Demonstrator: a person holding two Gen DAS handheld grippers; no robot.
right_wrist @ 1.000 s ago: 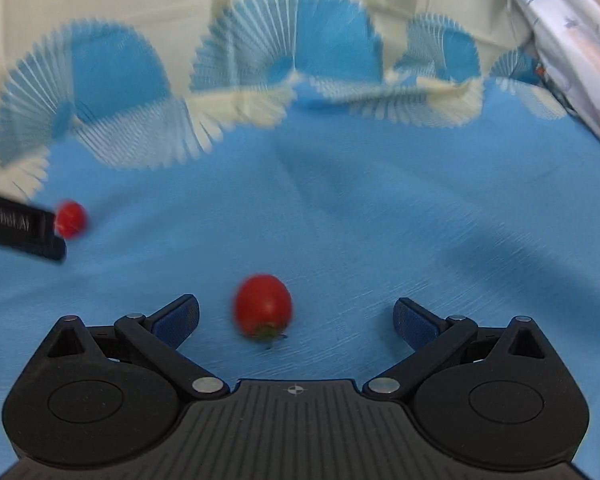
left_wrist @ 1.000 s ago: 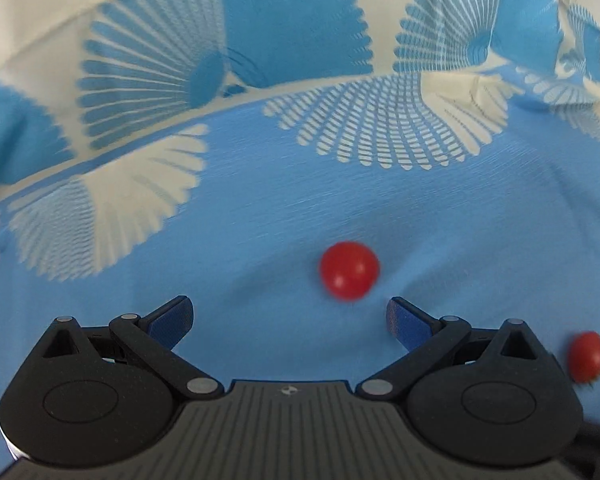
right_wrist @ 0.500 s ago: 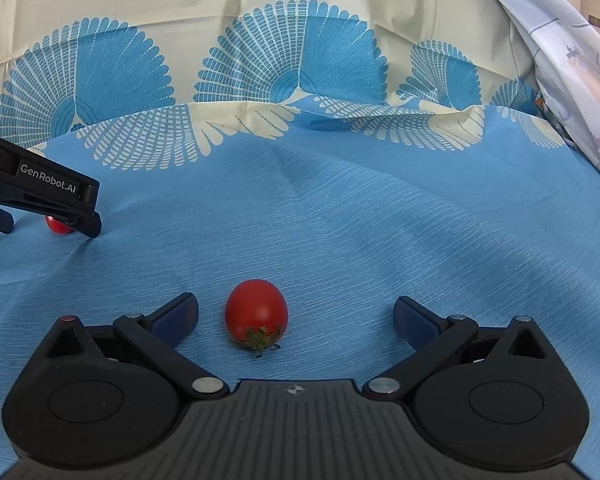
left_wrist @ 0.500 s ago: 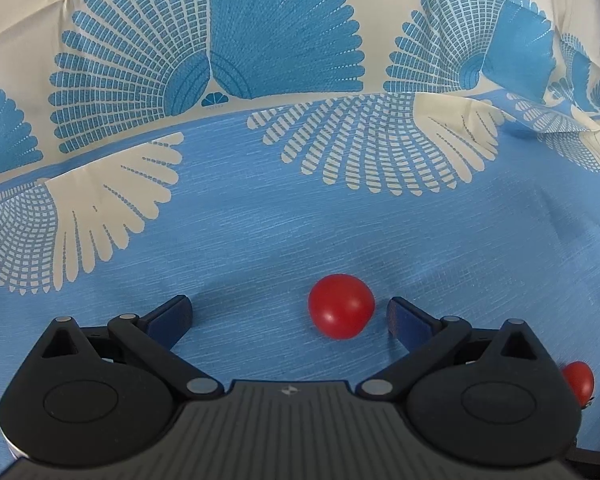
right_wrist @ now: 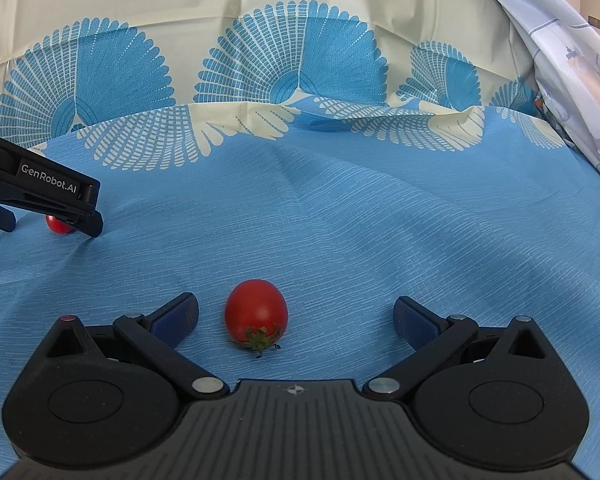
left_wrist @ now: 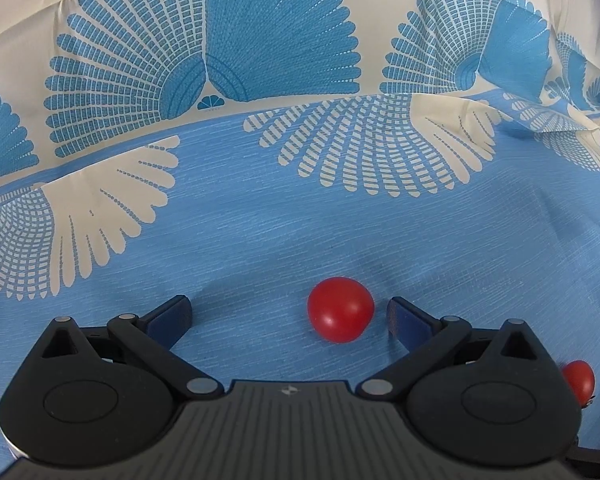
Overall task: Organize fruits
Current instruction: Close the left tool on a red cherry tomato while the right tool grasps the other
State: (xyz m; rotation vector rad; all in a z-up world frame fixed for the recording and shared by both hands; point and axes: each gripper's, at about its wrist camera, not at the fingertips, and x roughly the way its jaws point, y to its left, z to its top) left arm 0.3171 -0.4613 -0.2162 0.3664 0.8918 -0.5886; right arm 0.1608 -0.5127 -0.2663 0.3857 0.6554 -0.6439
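Left gripper (left_wrist: 288, 314) fingers spread wide, low over blue fan-print cloth (left_wrist: 300, 232); smooth cherry tomato (left_wrist: 340, 310) between them, just beside the right-hand finger (left_wrist: 404, 318), not pinched. Right gripper (right_wrist: 296, 316) fingers spread too; cherry tomato with green calyx (right_wrist: 257, 312) between them, nearer the left-hand finger (right_wrist: 176, 318), calyx toward camera, lying loose on cloth.
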